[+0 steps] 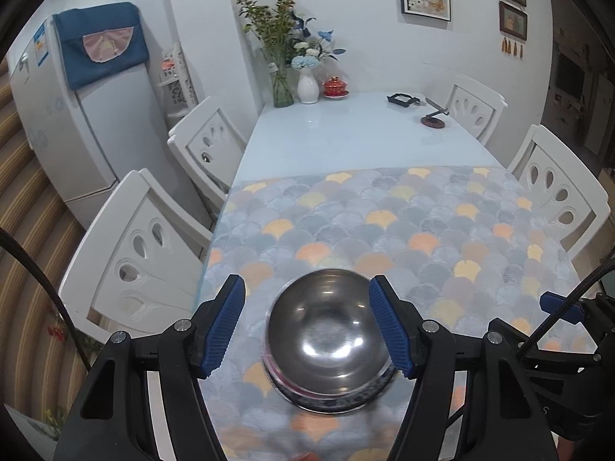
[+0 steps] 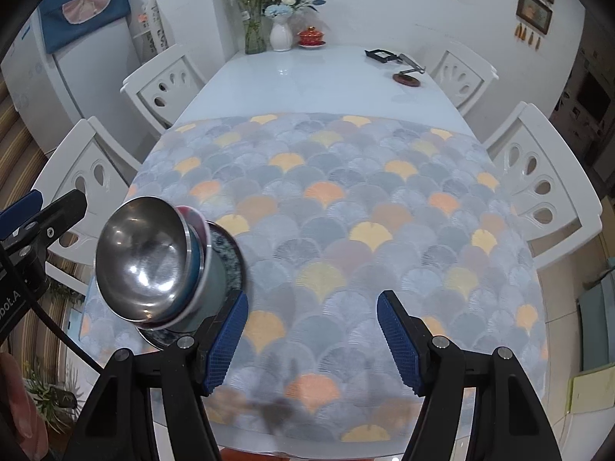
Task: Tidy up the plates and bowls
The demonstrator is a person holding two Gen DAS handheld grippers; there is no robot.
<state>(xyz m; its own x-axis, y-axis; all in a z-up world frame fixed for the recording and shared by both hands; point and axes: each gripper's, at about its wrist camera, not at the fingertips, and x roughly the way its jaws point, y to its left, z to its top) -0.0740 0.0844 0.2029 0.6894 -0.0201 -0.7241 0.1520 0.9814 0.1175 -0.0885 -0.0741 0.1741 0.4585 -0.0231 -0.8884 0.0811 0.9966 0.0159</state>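
Steel bowl (image 1: 330, 330) top-down, right view shows stacked dishes (image 2: 215, 265) beneath, perhaps three

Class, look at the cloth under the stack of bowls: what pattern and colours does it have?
The cloth has a fan-shaped scallop pattern in greys and pale blue, with yellow and orange fans scattered through. The right wrist view shows it best.

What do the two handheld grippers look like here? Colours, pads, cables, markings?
Both the left gripper and right gripper have black angular frames, silver bolts and blue cross-hatched finger pads. Black cables trail from them. White lettering, partly cut off, marks the left gripper's body.

White table (image 1: 346, 134) under a fan-patterned cloth (image 1: 403, 230), stacked dishes (image 1: 330, 349) near; vases (image 1: 308, 86), red lidded cup (image 1: 335, 86) far.
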